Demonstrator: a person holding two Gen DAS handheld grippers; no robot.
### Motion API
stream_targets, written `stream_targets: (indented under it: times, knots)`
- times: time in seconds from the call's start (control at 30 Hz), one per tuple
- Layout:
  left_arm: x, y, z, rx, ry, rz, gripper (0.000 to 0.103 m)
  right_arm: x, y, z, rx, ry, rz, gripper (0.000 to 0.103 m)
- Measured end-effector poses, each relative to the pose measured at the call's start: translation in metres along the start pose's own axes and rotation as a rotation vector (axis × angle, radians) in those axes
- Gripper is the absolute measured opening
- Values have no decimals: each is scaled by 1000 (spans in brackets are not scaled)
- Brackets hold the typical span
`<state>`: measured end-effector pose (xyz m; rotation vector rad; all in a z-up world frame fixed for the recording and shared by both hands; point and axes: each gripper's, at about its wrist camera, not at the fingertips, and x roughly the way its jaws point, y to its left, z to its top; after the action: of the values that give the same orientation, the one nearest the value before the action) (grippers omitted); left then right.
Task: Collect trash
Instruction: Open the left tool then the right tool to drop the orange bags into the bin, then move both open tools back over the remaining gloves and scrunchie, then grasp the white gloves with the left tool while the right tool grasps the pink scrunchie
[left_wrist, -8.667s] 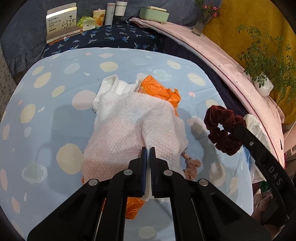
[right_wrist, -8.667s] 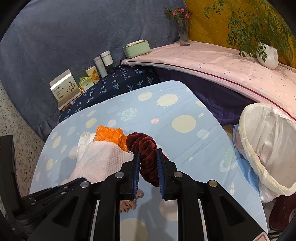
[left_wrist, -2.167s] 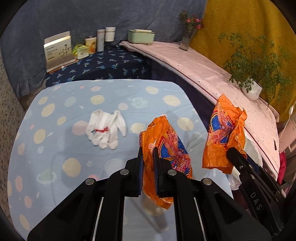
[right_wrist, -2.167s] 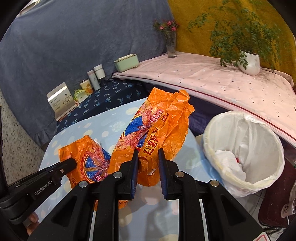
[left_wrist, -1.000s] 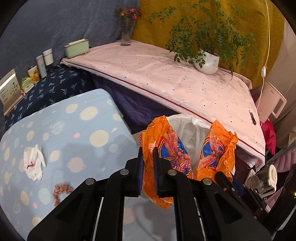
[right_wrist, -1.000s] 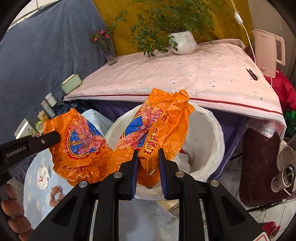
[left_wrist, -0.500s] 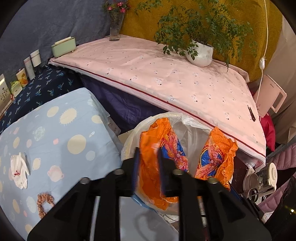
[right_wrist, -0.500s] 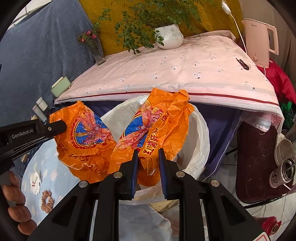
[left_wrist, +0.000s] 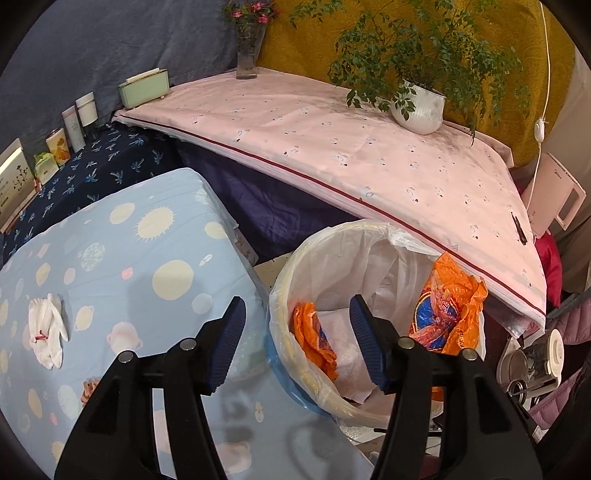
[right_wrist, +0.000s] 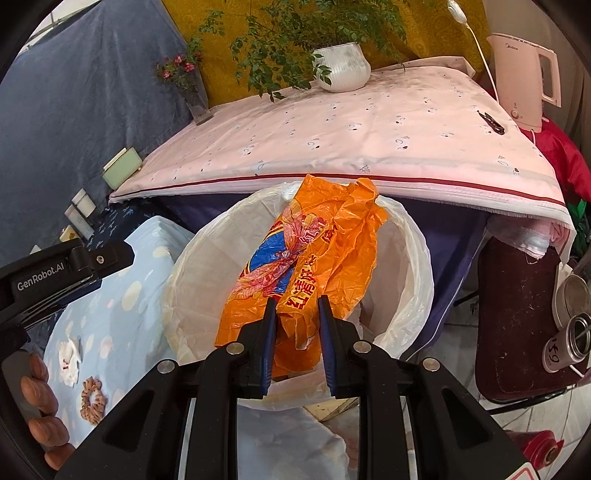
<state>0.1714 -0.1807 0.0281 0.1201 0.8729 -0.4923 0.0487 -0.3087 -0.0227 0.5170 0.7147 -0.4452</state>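
A white-lined trash bin (left_wrist: 284, 295) (right_wrist: 177, 280) stands beside the blue dotted table. My left gripper (left_wrist: 295, 325) hangs over its near rim with its jaws opening and nothing between them. One orange plastic bag (left_wrist: 314, 343) lies inside the bin on white paper. My right gripper (right_wrist: 295, 317) is shut on a second orange bag (right_wrist: 314, 258) (left_wrist: 447, 314), which hangs above the bin's mouth. A white glove (left_wrist: 46, 328) (right_wrist: 68, 356) and a brown patterned scrunchie (right_wrist: 91, 398) lie on the table.
A pink-covered table (left_wrist: 332, 147) with a potted plant (left_wrist: 417, 107), a vase (left_wrist: 247, 55) and a kettle (right_wrist: 524, 77) rises behind the bin. Boxes and bottles (left_wrist: 70, 129) line the dark blue cloth at far left. A metal can (right_wrist: 576, 339) sits at right.
My left gripper opened and its orange bag dropped into the bin. Both grippers sank a little toward the bin. The right gripper still holds its bag.
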Motion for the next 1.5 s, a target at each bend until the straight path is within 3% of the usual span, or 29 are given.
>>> stream_targets:
  times: [0.2,0.33,0.47,1.03,1.5]
  knots:
    - [2,8,-5,-8,8,14,58,4,5,1,-10,3,2,25]
    - [4,16,-10,-19,15,34,63,4,9,1,-12,-11,-13,47]
    - [3,27,-15,-42,22,51,68,1,17,1,-25,-24,-14,54]
    - [-28,97,-43,-154,19,121,69,-20,86,-17,-145,-20,50,61]
    - [-59,184,-77,-282,16,217,69,-26,169,-55,-308,36,132,64]
